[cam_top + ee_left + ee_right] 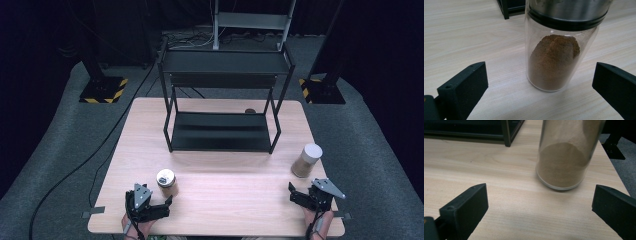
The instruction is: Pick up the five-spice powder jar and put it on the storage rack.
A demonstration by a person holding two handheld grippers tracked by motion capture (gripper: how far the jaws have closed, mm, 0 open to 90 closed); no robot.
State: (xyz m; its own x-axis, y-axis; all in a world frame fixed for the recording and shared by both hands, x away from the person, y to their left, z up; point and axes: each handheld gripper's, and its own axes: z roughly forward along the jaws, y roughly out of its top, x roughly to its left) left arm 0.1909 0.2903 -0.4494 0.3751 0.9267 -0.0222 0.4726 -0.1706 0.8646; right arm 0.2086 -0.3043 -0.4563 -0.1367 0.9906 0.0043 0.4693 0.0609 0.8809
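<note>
- L gripper (161, 203) at near-left table edge, jaws spread wide, nothing between pads; small glass jar (166, 182) w/ metal lid + dark brown powder stands upright just ahead of it, not touched
- R gripper (298, 192) at near-right edge, jaws likewise released, empty; taller jar (306, 160) w/ white lid + tan powder upright just beyond it, near the table's right side
- black two-tier rack (222, 131) sits mid-table behind both jars, shelves bare – prob. where they go
- Risk: in left gripper view the small jar (559, 57) sits right of centre between jaws, so one pad may hit first & shove or tip it
- Risk: smooth glass, round body – off-centre squeeze could let it twist or slip on the lift
- Risk: tall jar (566, 157) close to table edge (616, 177); a nudge from the R side approach could push it off
- Risk: rack's top shelf is low – tall jar might clip it going in
</note>
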